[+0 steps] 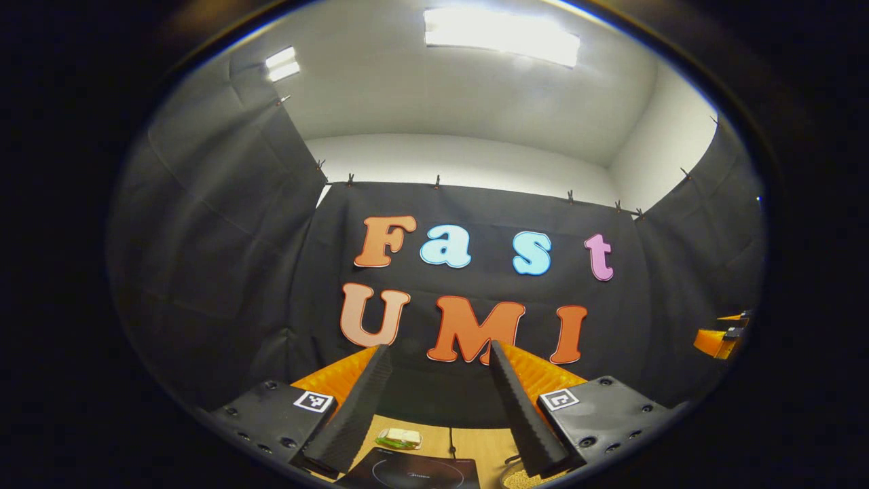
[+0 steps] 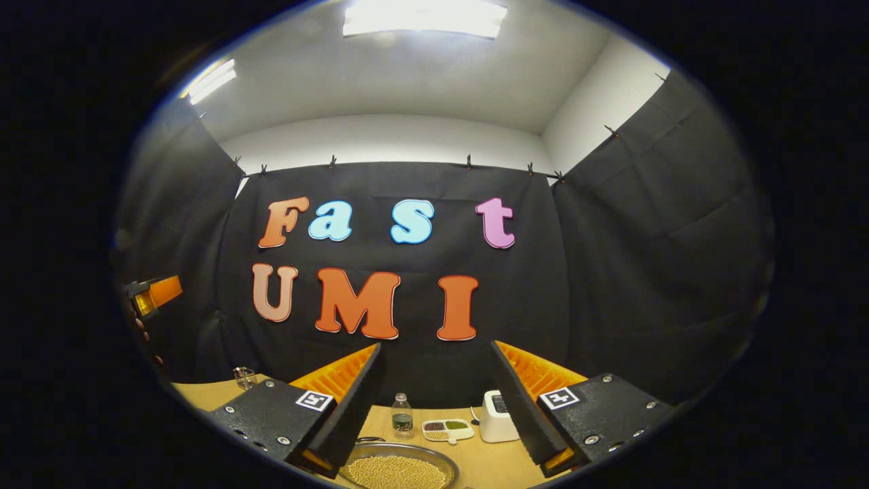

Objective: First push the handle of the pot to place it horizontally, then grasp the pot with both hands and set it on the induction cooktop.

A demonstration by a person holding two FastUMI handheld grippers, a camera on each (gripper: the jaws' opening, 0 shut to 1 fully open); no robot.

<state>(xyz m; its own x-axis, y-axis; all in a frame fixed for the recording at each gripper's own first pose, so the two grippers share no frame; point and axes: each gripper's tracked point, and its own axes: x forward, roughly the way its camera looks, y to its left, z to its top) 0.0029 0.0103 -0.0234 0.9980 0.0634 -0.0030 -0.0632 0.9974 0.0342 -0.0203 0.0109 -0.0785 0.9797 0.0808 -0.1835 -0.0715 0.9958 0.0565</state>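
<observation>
Metal pot [image 2: 399, 468] full of beans: likely heavy, rim slippery, best gripped at opposite sides. Handle unseen. Left tool [image 1: 438, 407] wide, empty; right tool [image 2: 434, 401] wide, empty.

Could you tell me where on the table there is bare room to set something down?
In the right gripper view, bare wood lies between the pot of beans and the back row: bottle, divided dish, white appliance. That row is crowded. In the left gripper view, a strip lies beside the cooktop, right of the small packet.
</observation>
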